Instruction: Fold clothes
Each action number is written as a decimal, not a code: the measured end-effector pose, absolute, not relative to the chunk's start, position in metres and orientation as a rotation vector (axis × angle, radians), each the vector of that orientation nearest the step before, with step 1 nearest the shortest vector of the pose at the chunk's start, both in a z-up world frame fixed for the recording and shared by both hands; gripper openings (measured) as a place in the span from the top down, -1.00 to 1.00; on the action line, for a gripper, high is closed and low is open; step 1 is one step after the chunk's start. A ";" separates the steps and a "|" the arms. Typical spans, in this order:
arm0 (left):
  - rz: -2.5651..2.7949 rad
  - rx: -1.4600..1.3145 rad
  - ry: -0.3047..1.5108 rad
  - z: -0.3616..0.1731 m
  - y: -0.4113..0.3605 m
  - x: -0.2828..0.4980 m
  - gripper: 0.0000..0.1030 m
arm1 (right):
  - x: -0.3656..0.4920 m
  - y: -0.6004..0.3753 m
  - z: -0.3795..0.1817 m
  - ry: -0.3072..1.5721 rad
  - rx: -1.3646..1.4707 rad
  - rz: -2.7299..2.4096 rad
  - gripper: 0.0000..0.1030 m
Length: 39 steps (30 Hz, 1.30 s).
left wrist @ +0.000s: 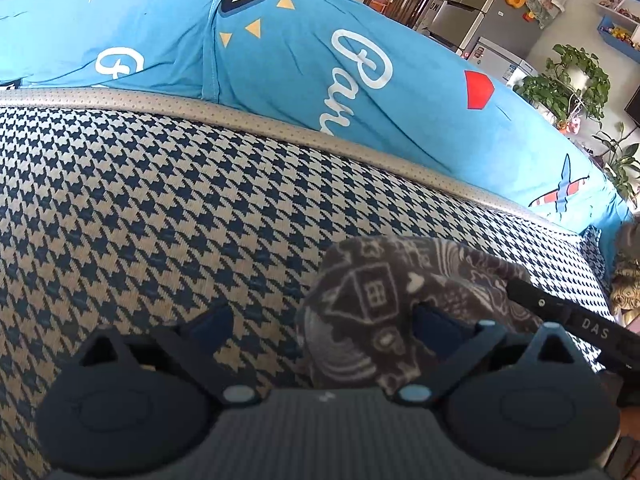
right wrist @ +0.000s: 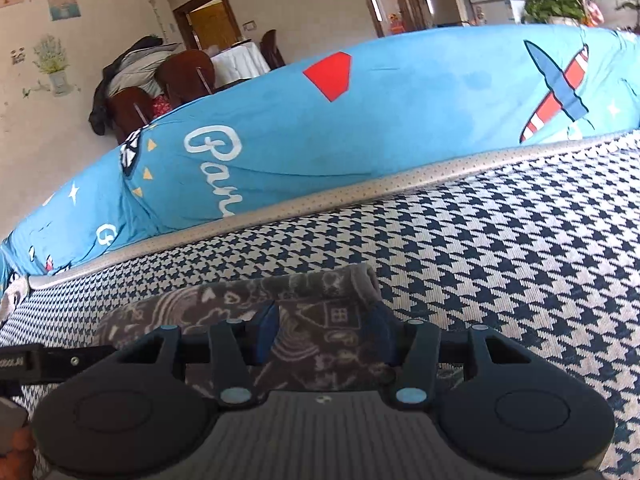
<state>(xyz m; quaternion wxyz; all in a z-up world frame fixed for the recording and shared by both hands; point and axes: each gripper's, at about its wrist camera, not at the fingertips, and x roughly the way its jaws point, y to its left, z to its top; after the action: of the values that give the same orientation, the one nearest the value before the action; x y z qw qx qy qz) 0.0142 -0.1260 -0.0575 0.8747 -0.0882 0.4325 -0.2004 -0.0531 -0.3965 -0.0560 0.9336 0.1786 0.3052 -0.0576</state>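
Observation:
A grey fleece garment (left wrist: 380, 300) with white doodle drawings lies bunched on the houndstooth cushion (left wrist: 160, 220). My left gripper (left wrist: 320, 328) is open; its right finger is pressed into the garment's left end and its left finger is over bare cushion. In the right wrist view the same garment (right wrist: 320, 316) sits between the fingers of my right gripper (right wrist: 324, 336), which is partly closed around a fold of it. The jaws are not fully together. The other gripper's black body (left wrist: 572, 316) shows at the garment's far side.
A blue printed quilt (left wrist: 320, 60) covers the backrest behind the cushion, with a grey piped edge (left wrist: 280, 120) between. Plants (left wrist: 568, 80), a fridge (left wrist: 480, 8) and shelves stand beyond; chairs and a table (right wrist: 192, 72) show in the right wrist view.

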 end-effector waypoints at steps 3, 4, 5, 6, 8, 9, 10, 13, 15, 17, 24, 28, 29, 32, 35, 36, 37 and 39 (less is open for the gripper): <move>-0.418 -0.186 0.906 -0.060 -0.127 0.017 -1.00 | -0.043 -0.405 -0.070 0.671 0.417 -0.204 -0.01; -0.420 -0.192 0.912 -0.061 -0.127 0.018 -1.00 | -0.042 -0.410 -0.075 0.684 0.456 -0.210 -0.04; -0.421 -0.199 0.918 -0.061 -0.126 0.019 -1.00 | -0.042 -0.414 -0.079 0.686 0.491 -0.211 -0.05; -0.420 -0.204 0.921 -0.062 -0.126 0.020 -1.00 | -0.043 -0.416 -0.079 0.685 0.506 -0.210 -0.06; -0.418 -0.207 0.923 -0.062 -0.125 0.019 -1.00 | -0.044 -0.414 -0.077 0.685 0.487 -0.210 -0.06; -0.417 -0.204 0.919 -0.061 -0.125 0.018 -1.00 | -0.045 -0.413 -0.076 0.681 0.477 -0.212 -0.06; -0.416 -0.199 0.912 -0.060 -0.126 0.016 -1.00 | -0.046 -0.412 -0.075 0.678 0.475 -0.213 -0.06; -0.414 -0.166 0.879 -0.052 -0.127 0.009 -0.99 | -0.051 -0.411 -0.069 0.666 0.461 -0.215 -0.12; -0.426 -0.165 0.868 -0.046 -0.125 0.005 -0.99 | -0.055 -0.410 -0.062 0.650 0.446 -0.222 -0.15; -0.442 -0.171 0.859 -0.039 -0.123 0.002 -0.99 | -0.058 -0.408 -0.056 0.639 0.426 -0.228 -0.15; -0.446 -0.165 0.837 -0.026 -0.116 -0.012 -1.00 | -0.084 -0.408 -0.038 0.620 0.453 -0.282 -0.21; -0.460 -0.163 0.832 -0.020 -0.110 -0.025 -1.00 | -0.105 -0.402 -0.028 0.623 0.442 -0.315 -0.30; -0.460 -0.156 0.830 -0.019 -0.108 -0.028 -1.00 | -0.111 -0.401 -0.025 0.618 0.435 -0.316 -0.32; -0.458 -0.153 0.831 -0.019 -0.099 -0.040 -1.00 | -0.129 -0.401 -0.021 0.616 0.421 -0.335 -0.45; -0.461 -0.190 0.861 -0.025 -0.088 -0.052 -1.00 | -0.146 -0.405 -0.021 0.630 0.425 -0.371 -0.47; -0.466 -0.202 0.874 -0.027 -0.086 -0.056 -1.00 | -0.152 -0.407 -0.021 0.635 0.429 -0.382 -0.47; -0.474 -0.209 0.884 -0.029 -0.085 -0.059 -1.00 | -0.157 -0.410 -0.022 0.639 0.437 -0.391 -0.47; -0.487 -0.207 0.890 -0.031 -0.086 -0.066 -1.00 | -0.166 -0.415 -0.023 0.642 0.451 -0.405 -0.47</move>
<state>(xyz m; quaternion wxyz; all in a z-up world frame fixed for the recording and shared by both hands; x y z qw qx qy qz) -0.0660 -0.0858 -0.0312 0.8691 -0.0989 0.4252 -0.2326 -0.1659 -0.4154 -0.0234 0.9041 0.2185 0.3105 -0.1961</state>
